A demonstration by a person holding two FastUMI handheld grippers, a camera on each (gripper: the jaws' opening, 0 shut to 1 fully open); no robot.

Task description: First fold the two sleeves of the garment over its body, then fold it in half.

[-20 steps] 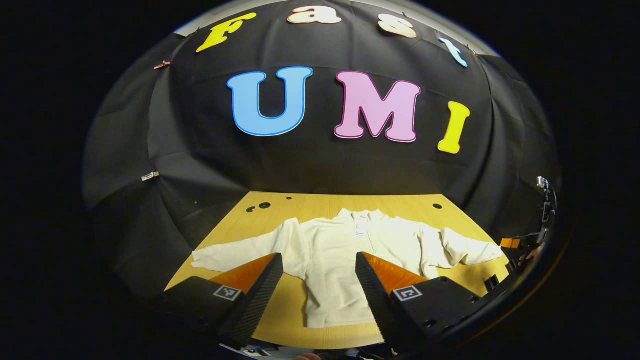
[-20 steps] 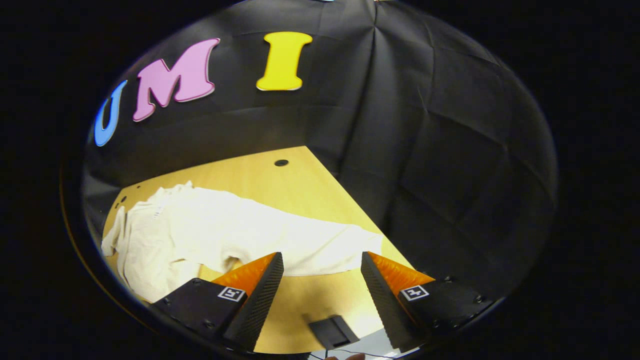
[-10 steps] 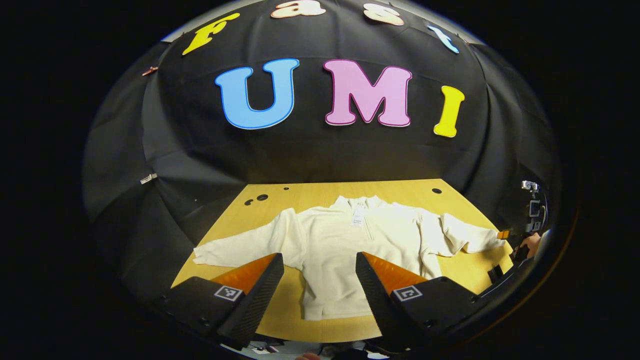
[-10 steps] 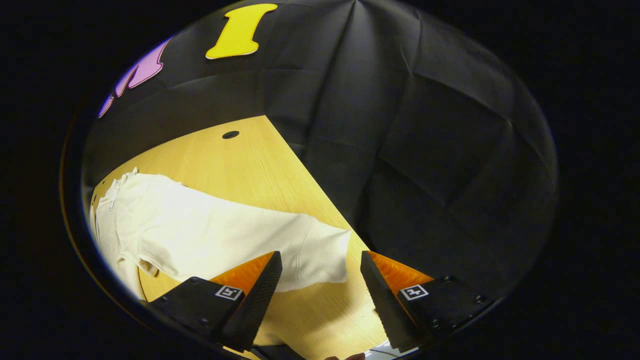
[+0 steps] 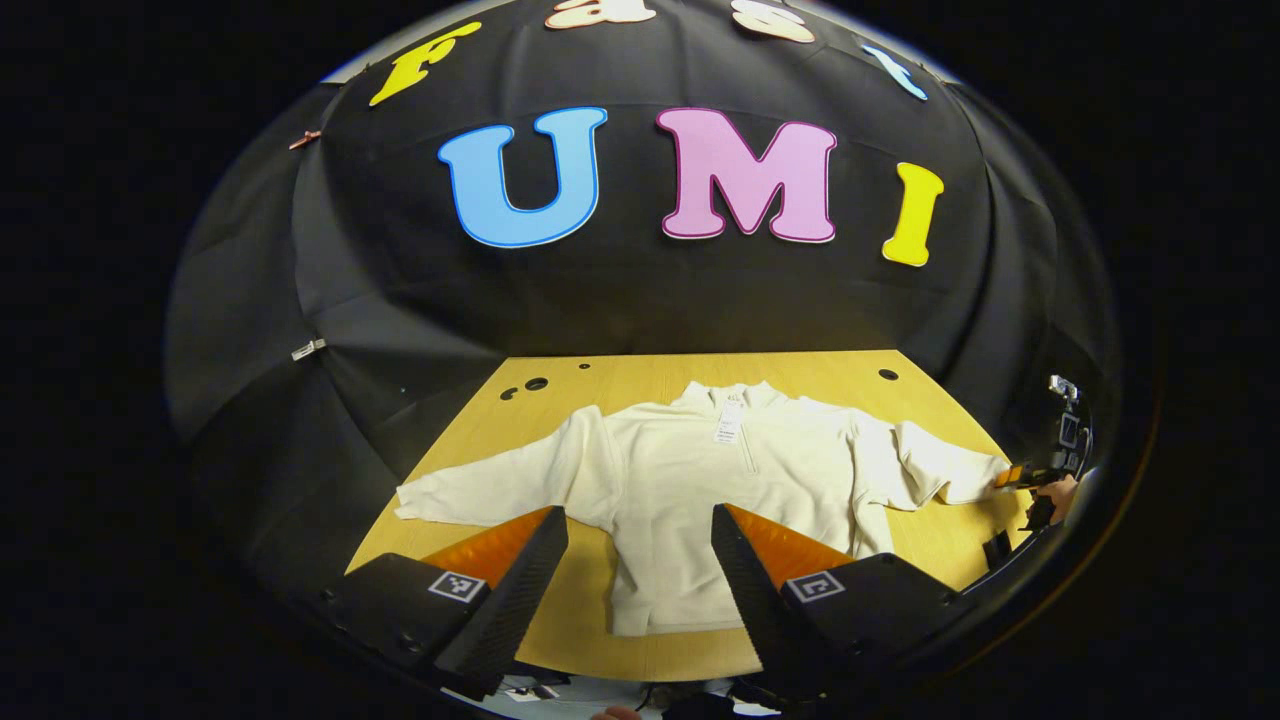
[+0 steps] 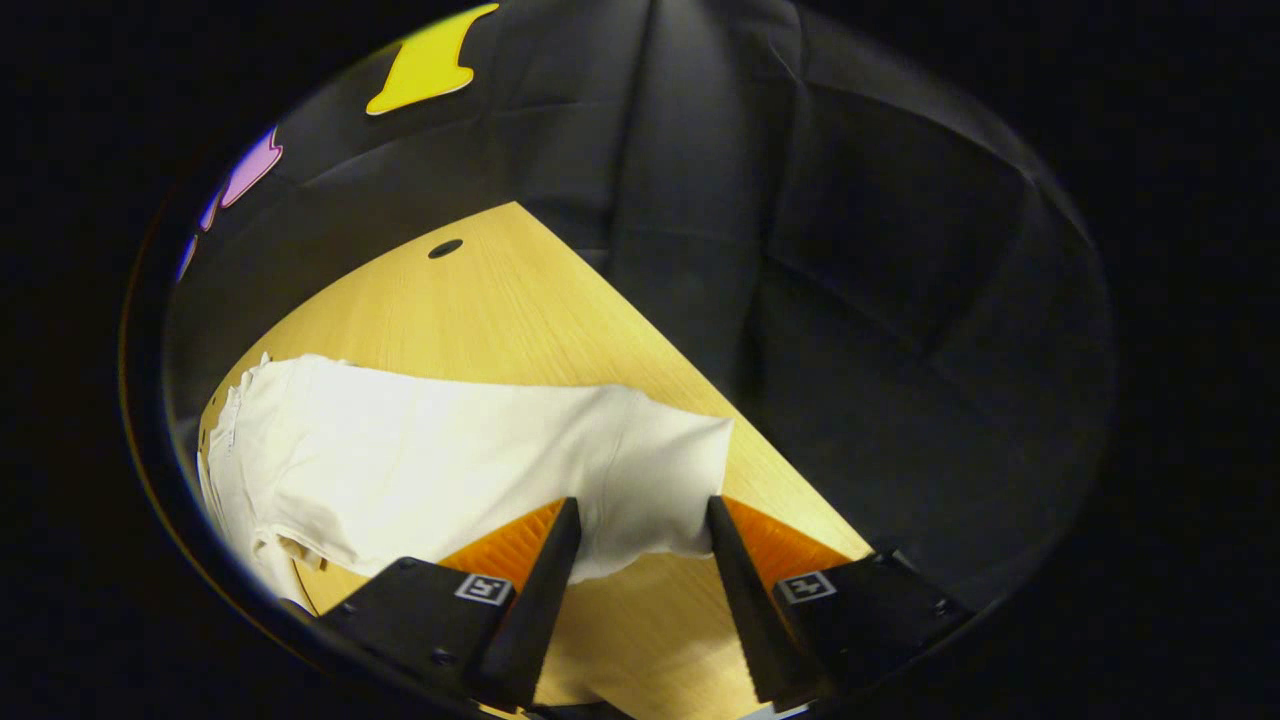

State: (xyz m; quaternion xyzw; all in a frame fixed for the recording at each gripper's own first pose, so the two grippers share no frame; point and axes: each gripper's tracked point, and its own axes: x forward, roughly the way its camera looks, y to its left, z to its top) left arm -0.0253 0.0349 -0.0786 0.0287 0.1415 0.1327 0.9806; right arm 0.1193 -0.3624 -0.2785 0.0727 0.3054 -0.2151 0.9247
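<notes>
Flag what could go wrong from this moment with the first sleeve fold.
1. The right hand-held gripper straddles the cuff with its jaws apart; closing now may catch only the thin hem edge, which could slip out mid-fold.
2. That cuff lies near the table edge, so a nudge could push it off.
3. The left hand-held gripper hangs open above the garment, pinning nothing; dragging the sleeve may shift the whole body.
</notes>
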